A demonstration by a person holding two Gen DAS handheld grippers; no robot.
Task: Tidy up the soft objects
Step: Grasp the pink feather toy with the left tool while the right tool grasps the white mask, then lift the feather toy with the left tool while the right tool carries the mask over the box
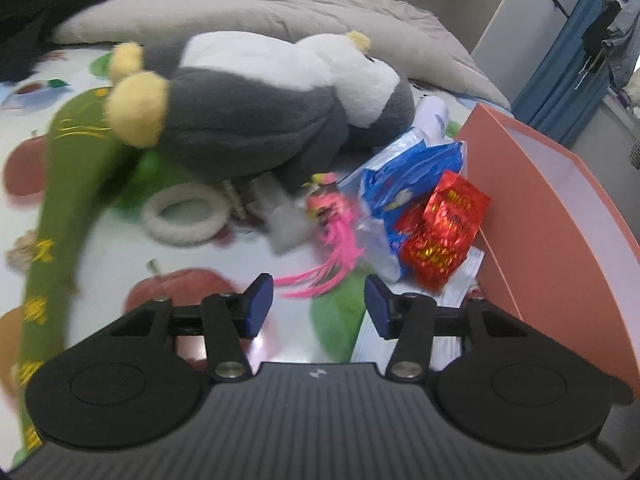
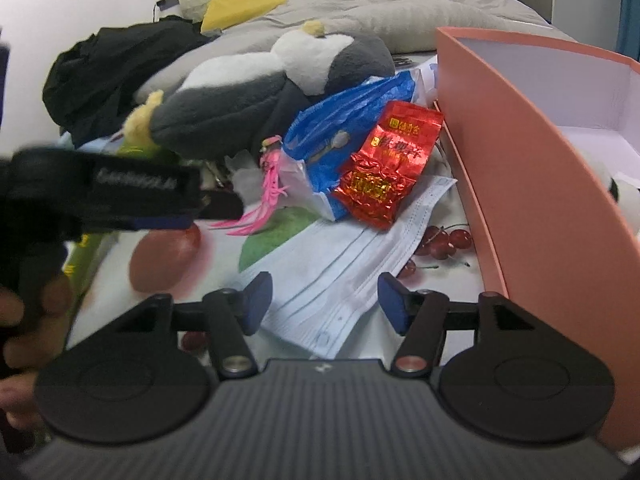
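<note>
While both grippers hung over the clutter on the bed point(image 1: 100, 264), neither had hold of anything. The left gripper point(image 1: 319, 306) stood with its blue fingers point(image 1: 258, 306) about half apart and only the fruit-printed sheet between them. The right gripper point(image 2: 326, 304) was likewise half open above a pale blue face mask point(image 2: 340, 272), with nothing pinched.

The biggest soft thing, a grey-and-white plush penguin point(image 1: 256, 108), lay on its side in the middle of the bed, its yellow feet point(image 1: 136, 114) toward the left edge and its head next to the pink box point(image 1: 560, 216) at the right edge. It looked light, bulky and very squashy; fingers opened this far would not span the body, so a foot, a flipper or a fold of fur seemed the better hold, and it would probably sag and swing when lifted.

In front of the penguin lay a fluffy white ring point(image 1: 186, 216), soft and thin enough to nip at its rim, and a pink tassel charm point(image 1: 332, 232), flimsy and likely to slip. The green embroidered cloth point(image 1: 60, 216) along the left edge would drape limply. The blue plastic bag point(image 2: 344, 128) and red foil packet point(image 2: 384, 164) beside the box looked crinkly and slick.
</note>
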